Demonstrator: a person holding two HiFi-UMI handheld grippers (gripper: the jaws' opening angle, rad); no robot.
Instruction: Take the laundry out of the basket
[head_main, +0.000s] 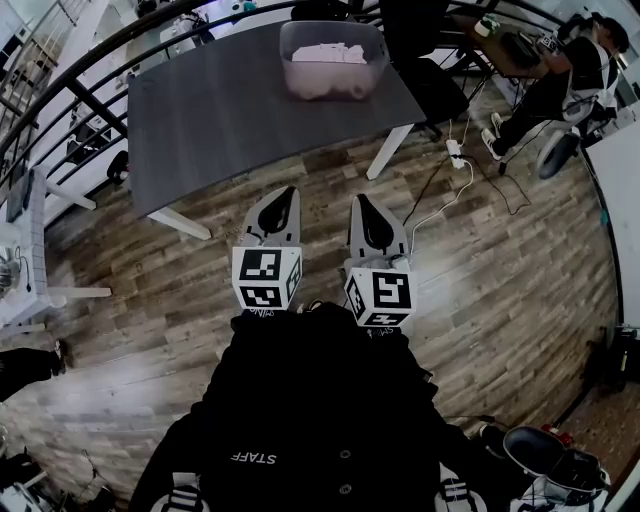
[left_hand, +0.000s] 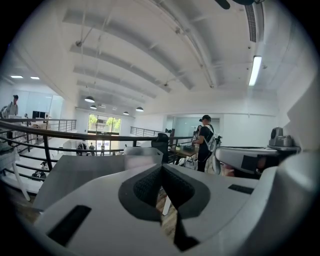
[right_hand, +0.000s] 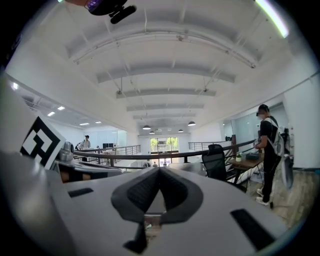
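A translucent laundry basket (head_main: 331, 58) stands on the far side of a dark grey table (head_main: 230, 110), with pale laundry (head_main: 325, 82) piled inside. Both grippers hang close to the person's body over the wooden floor, well short of the table. My left gripper (head_main: 285, 193) points at the table's near edge, its jaws together with nothing between them. My right gripper (head_main: 361, 202) sits beside it, also shut and empty. In the left gripper view the basket (left_hand: 143, 156) shows just beyond the shut left gripper (left_hand: 161, 168). The right gripper (right_hand: 159, 169) faces the railing.
A white table leg (head_main: 392, 150) slants down at the table's right. A power strip with cables (head_main: 455, 152) lies on the floor. A black office chair (head_main: 425, 60) and a person (head_main: 575, 75) at a desk are at the back right. A railing (head_main: 60, 95) runs along the left.
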